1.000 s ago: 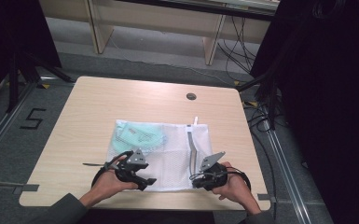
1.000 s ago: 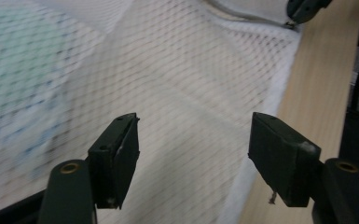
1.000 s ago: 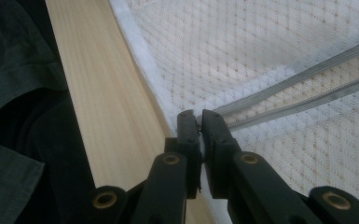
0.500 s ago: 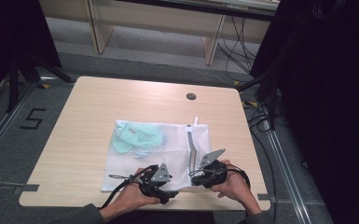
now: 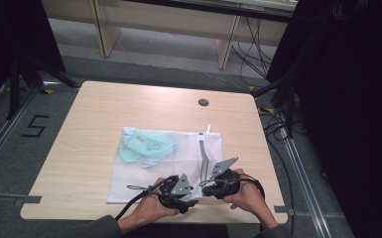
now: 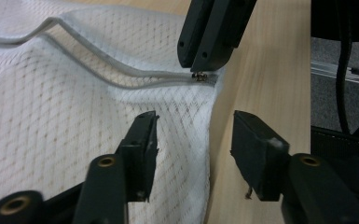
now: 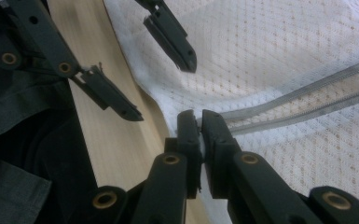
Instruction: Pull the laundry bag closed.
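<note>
At lower centre, the right gripper (image 5: 212,182) is pinching the zip pull (image 6: 199,76) of the mesh bag (image 5: 144,171), the left gripper (image 6: 193,140) is gaping wide astride its corner, and the zip is lying open, so closing seems undone.

I'm at a light wood table (image 5: 129,106) with a round cable grommet (image 5: 203,102) near its far edge. Grey floor (image 5: 10,144) around it, with a black "5" (image 5: 34,126) marked to my left and metal rails (image 5: 297,163) running along both sides. Pale wooden furniture legs (image 5: 104,27) stand beyond the table. Black cables (image 5: 250,47) trail on the floor, dark curtains (image 5: 347,99) on the right. Light is dim.
</note>
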A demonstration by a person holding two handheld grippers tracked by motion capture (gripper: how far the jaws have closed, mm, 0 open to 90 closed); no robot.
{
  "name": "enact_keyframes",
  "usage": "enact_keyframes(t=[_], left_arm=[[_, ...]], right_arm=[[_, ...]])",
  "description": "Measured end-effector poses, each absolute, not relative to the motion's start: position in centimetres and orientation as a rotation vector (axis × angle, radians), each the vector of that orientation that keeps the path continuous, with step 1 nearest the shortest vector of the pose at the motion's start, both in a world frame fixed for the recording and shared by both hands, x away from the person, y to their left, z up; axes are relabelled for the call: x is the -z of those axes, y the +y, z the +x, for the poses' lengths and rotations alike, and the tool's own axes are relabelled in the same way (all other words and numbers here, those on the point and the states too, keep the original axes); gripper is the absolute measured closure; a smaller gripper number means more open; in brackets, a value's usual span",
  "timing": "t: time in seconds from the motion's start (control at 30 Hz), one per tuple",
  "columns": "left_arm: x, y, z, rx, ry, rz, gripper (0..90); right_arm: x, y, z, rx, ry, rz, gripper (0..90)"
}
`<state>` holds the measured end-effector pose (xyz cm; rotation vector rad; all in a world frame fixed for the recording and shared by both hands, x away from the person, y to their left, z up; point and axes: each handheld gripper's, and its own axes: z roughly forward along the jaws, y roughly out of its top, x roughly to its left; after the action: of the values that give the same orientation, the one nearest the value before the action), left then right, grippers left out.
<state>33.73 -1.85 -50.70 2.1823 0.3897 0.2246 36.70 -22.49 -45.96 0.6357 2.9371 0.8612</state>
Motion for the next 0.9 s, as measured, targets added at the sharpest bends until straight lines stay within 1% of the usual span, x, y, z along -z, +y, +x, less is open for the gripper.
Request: enact_keyframes(t=[0.03, 0.07, 0.13, 0.27, 0.4, 0.43, 0.47, 0.5, 0.53, 0.57, 0.6, 0.67, 0.9], left_arm=[[50.9, -2.0, 33.7, -0.220, 0.396, 2.176, 55.6], [51.0, -2.2, 33.8, -0.214, 0.385, 2.184, 57.9], [51.1, -2.5, 33.9, -0.231, 0.343, 2.225, 57.8], [51.3, -3.1, 33.7, -0.243, 0.327, 2.216, 58.9], [51.5, -3.5, 33.8, -0.272, 0.307, 2.207, 65.5], [51.5, -3.6, 33.8, -0.291, 0.312, 2.202, 67.9], [51.5, -3.5, 34.0, -0.300, 0.300, 2.219, 72.9], [51.5, -3.5, 34.1, -0.298, 0.296, 2.221, 72.9], [51.5, -3.6, 34.1, -0.305, 0.287, 2.216, 77.7], [51.6, -3.6, 34.0, -0.309, 0.287, 2.205, 77.7], [51.5, -3.6, 34.0, -0.321, 0.254, 2.230, 79.6], [51.7, -3.7, 33.8, -0.332, 0.248, 2.226, 85.7], [51.7, -3.7, 33.7, -0.349, 0.206, 2.243, 87.9]], right_arm=[[45.9, -22.5, 36.7, -0.862, 2.936, 0.636, 87.0], [46.0, -22.4, 36.7, -0.872, 2.941, 0.658, 87.0], [46.0, -22.5, 36.8, -0.867, 2.930, 0.636, 87.0], [46.0, -22.5, 36.8, -0.867, 2.931, 0.636, 86.9], [46.0, -22.5, 36.8, -0.858, 2.934, 0.634, 87.0], [46.0, -22.5, 36.8, -0.857, 2.934, 0.635, 87.0], [46.1, -22.6, 37.0, -0.865, 2.933, 0.614, 87.0], [46.1, -22.6, 37.0, -0.865, 2.933, 0.614, 87.0], [46.0, -22.7, 36.8, -0.859, 2.937, 0.663, 87.0], [46.0, -22.7, 36.8, -0.859, 2.937, 0.663, 87.0], [46.0, -22.8, 36.9, -0.862, 2.931, 0.664, 87.0], [46.1, -22.8, 37.0, -0.857, 2.931, 0.644, 87.0], [46.2, -22.8, 37.1, -0.856, 2.939, 0.616, 87.0]])
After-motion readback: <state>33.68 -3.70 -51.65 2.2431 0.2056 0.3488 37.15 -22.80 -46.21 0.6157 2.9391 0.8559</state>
